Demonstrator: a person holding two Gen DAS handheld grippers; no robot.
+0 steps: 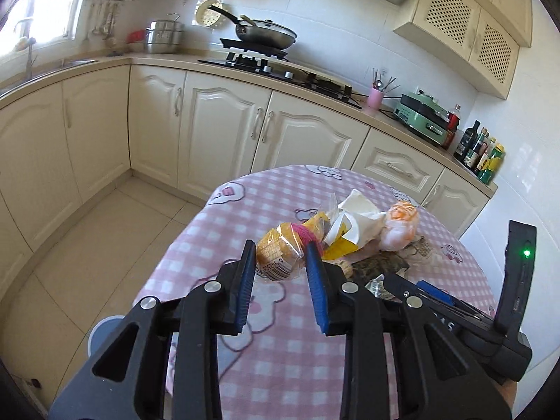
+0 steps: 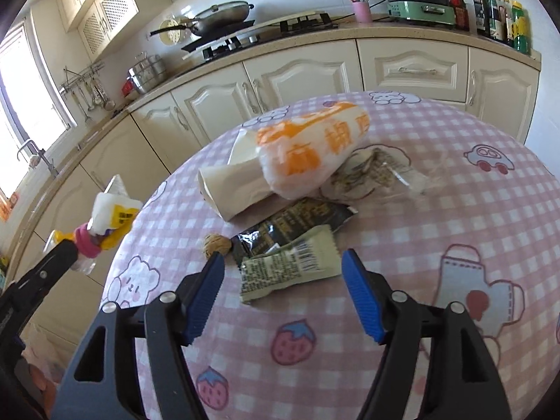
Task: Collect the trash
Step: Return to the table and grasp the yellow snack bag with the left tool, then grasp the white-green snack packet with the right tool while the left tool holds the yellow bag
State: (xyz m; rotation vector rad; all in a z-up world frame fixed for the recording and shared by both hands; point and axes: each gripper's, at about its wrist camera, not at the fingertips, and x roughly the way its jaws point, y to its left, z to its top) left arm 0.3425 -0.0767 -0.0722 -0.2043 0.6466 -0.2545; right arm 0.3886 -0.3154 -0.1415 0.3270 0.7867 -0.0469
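My left gripper (image 1: pixel 280 248) is shut on a bundle of wrappers (image 1: pixel 276 257): clear-yellow plastic with a barcode, pink, yellow and white pieces. In the right wrist view that bundle (image 2: pixel 112 217) hangs at the left gripper (image 2: pixel 66 248), beside the table's left edge. My right gripper (image 2: pixel 283 255) stands open just above a pale green wrapper (image 2: pixel 290 269), its pads apart from it. Beyond it lie a dark wrapper (image 2: pixel 301 220), a walnut (image 2: pixel 217 245), a white paper sleeve (image 2: pixel 231 189), a white-and-orange bag (image 2: pixel 311 150) and clear plastic (image 2: pixel 378 171).
The trash lies on a round table with a pink checked cloth (image 2: pixel 437 217). Behind it runs a cream kitchen counter (image 1: pixel 196 63) with a stove and pan (image 1: pixel 266 35), a pink cup (image 1: pixel 376 98), a green appliance (image 1: pixel 423 115) and bottles (image 1: pixel 483 154). Tiled floor (image 1: pixel 105 227) lies left.
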